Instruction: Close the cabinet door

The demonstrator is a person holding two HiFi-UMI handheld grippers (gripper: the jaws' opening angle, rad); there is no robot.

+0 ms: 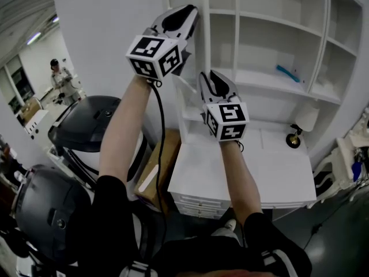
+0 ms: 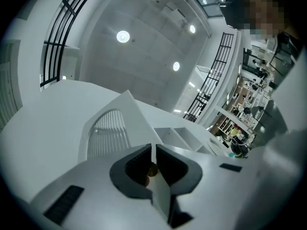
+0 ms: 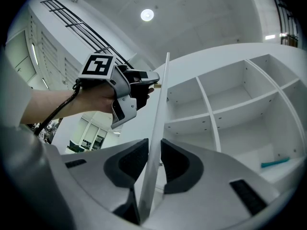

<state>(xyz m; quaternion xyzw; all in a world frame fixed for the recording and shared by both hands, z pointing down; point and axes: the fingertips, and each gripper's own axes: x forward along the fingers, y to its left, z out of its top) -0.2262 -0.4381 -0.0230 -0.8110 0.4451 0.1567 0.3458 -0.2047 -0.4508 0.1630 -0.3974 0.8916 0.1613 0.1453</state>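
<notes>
Nearest the camera, two bare forearms reach up toward the cabinet door (image 3: 160, 104), each hand carrying a gripper. The door is a thin white panel standing open, edge-on to the person, swung out from the left side of the cabinet.

The right gripper (image 3: 154, 145) holds the door's free edge lower down. Its dark pads are closed onto the panel, one against each face.

The left gripper (image 1: 185, 11) is above it on the same edge, approaching from the door's left side. Its jaws are drawn in tight on the panel. A small brass-coloured piece (image 2: 151, 169) sits between them, and what it is cannot be told.

Below the door, a white counter (image 1: 277, 172) tops a set of drawers, and a cardboard box (image 1: 158, 166) leans just left of them.

Behind and to the right of the door are the white shelves (image 1: 277, 22), with a teal object (image 1: 286, 73) lying on one board.

Far to the left of the door, a person (image 1: 59, 74) stands in the background.
</notes>
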